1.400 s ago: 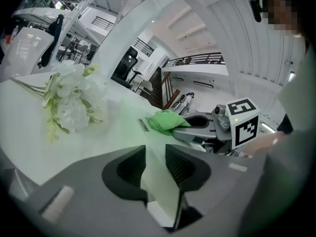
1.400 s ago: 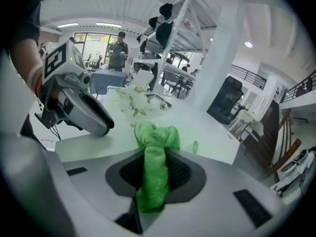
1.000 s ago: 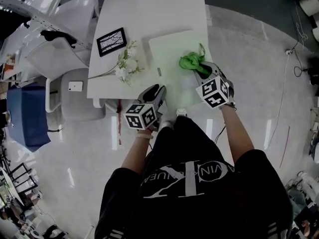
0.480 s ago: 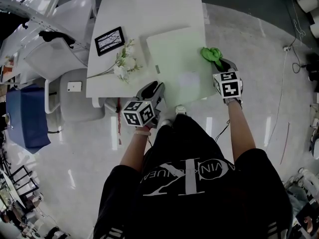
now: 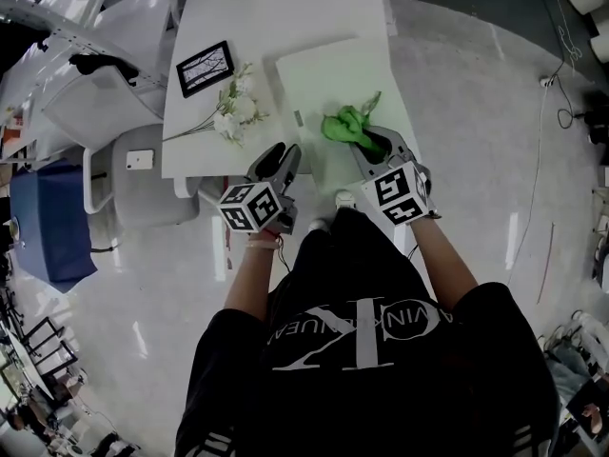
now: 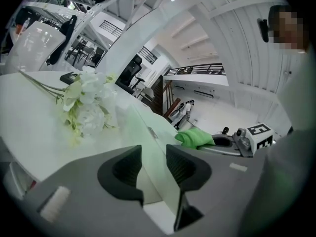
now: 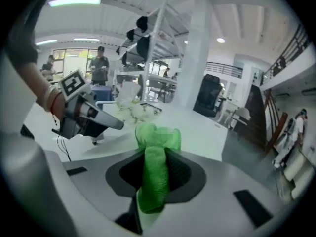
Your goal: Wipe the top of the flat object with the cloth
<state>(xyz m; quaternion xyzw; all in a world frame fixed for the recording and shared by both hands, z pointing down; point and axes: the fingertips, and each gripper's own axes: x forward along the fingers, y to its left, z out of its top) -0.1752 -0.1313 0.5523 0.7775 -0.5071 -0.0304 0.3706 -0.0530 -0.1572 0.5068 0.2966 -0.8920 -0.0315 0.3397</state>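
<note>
Clearly soft and light, the cloth (image 5: 344, 125) bunches in the right gripper's (image 5: 368, 142) pinch; the left gripper's (image 5: 283, 153) jaws, just opening, straddle the stiff board's (image 5: 328, 69) near edge.

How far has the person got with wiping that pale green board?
Done: the cloth is picked up, and the jaws of the right gripper clamp it. In hand: the cloth rests on the near half of the board, with the left gripper at its near left corner. Left: probably more strokes; no mark shows which parts are already wiped.
</note>
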